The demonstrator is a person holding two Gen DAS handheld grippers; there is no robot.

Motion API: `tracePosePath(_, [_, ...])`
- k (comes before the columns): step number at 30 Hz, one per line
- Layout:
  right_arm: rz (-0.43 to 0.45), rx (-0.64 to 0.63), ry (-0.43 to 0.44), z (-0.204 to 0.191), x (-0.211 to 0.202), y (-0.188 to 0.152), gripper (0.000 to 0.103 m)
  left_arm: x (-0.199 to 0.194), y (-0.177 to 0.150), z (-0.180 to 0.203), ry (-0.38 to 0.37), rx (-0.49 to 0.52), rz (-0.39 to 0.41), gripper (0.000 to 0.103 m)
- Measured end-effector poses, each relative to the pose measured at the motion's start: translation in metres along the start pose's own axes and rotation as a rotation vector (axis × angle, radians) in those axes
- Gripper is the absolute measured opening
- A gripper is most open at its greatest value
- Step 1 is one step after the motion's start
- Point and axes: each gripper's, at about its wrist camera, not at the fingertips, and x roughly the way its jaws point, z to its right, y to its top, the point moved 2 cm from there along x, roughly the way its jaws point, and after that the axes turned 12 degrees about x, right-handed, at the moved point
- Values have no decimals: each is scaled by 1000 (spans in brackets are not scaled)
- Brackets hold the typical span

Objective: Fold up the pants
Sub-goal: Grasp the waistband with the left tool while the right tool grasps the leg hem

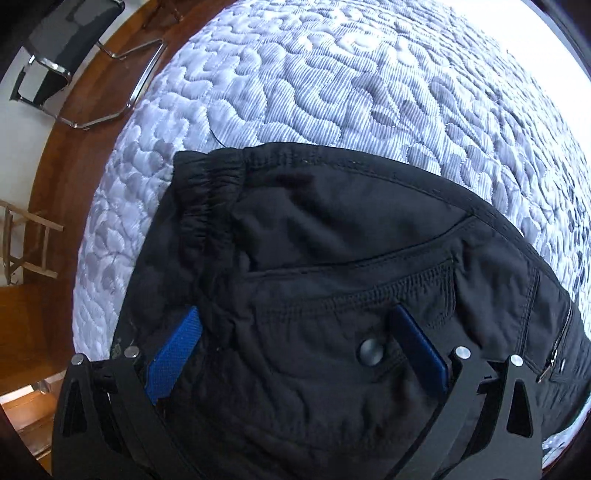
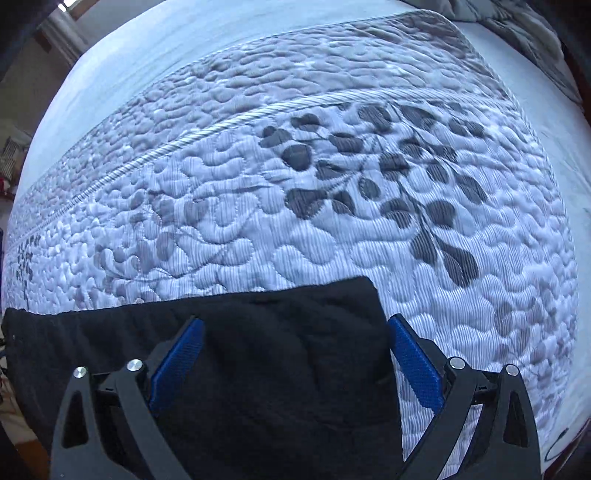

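The black pants [image 1: 332, 258] lie on the quilted bed [image 1: 332, 74]. The left wrist view shows their elastic waistband, a stitched pocket and a snap button. My left gripper [image 1: 295, 314] is open, its blue pads [image 1: 173, 354] wide apart over the waist end; whether they touch the cloth I cannot tell. In the right wrist view the other end of the pants [image 2: 240, 332] lies flat with a corner at the right. My right gripper [image 2: 295, 325] is open, its blue pads [image 2: 413, 354] standing either side of that end.
The bed's quilt [image 2: 332, 184] has a grey leaf print and a corded seam. A wooden floor [image 1: 55, 184], a chrome-framed black chair [image 1: 66, 44] and a wooden frame [image 1: 26, 240] lie beyond the bed's left edge. Grey bedding [image 2: 517, 29] lies at the far right.
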Motion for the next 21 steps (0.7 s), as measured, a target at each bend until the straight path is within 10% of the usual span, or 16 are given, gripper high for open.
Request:
tracePosePath(9, [-54,-101,-46,-4,21,-3,100,-1,-9,28,19,89,-13,91])
tracePosePath(14, [-21,-160,-89,-16,17,-10,98,-10,-12,51,92,185,-5,46])
tracePosePath(16, [10,-165,-85,-23,11,-15,87,-17,-15,62,98,228,6,33])
tracePosePath(21, [54,-139,-18,-25,-14,-27,22,-29,-22,74,100,229,47,9])
